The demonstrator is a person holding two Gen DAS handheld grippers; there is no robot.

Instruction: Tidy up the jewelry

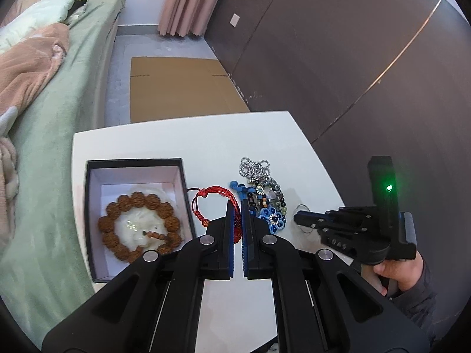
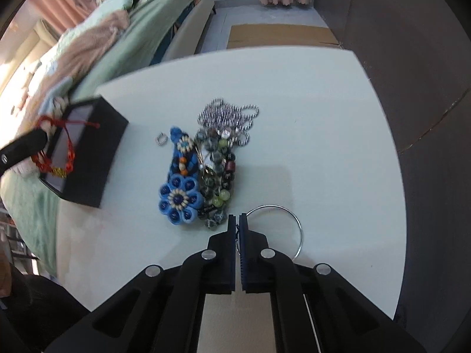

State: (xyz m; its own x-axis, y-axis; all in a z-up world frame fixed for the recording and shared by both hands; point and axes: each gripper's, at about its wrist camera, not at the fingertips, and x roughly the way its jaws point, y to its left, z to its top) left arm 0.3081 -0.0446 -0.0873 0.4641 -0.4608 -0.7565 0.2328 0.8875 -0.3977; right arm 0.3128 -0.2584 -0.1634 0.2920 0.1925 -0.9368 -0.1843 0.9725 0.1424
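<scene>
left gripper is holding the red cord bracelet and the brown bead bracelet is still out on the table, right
Not quite. The left gripper does hold the red cord bracelet, but the brown bead bracelet already lies inside the black box, as the left wrist view shows.

on the table (image 1: 182, 144) an open box (image 1: 88, 223) stands at the left, nearest the bed (image 1: 50, 147). in the box a bracelet of large beads (image 1: 117, 211) lies on a wad of padding (image 1: 138, 226). right of the box a heap of jewelry lies mid-table: a ball chain (image 2: 226, 114) at the far end, a flower piece (image 2: 179, 200) on the heap's left, a string of round beads (image 2: 219, 170) touching its right side. a small ring (image 2: 160, 140) lies just left of the flower piece's far end. a thin bangle (image 2: 282, 223) lies at the heap's near right. a cord bracelet (image 2: 56, 153) hangs above the box. behind the table, flat cardboard (image 1: 179, 88) lies on the floor.
</scene>
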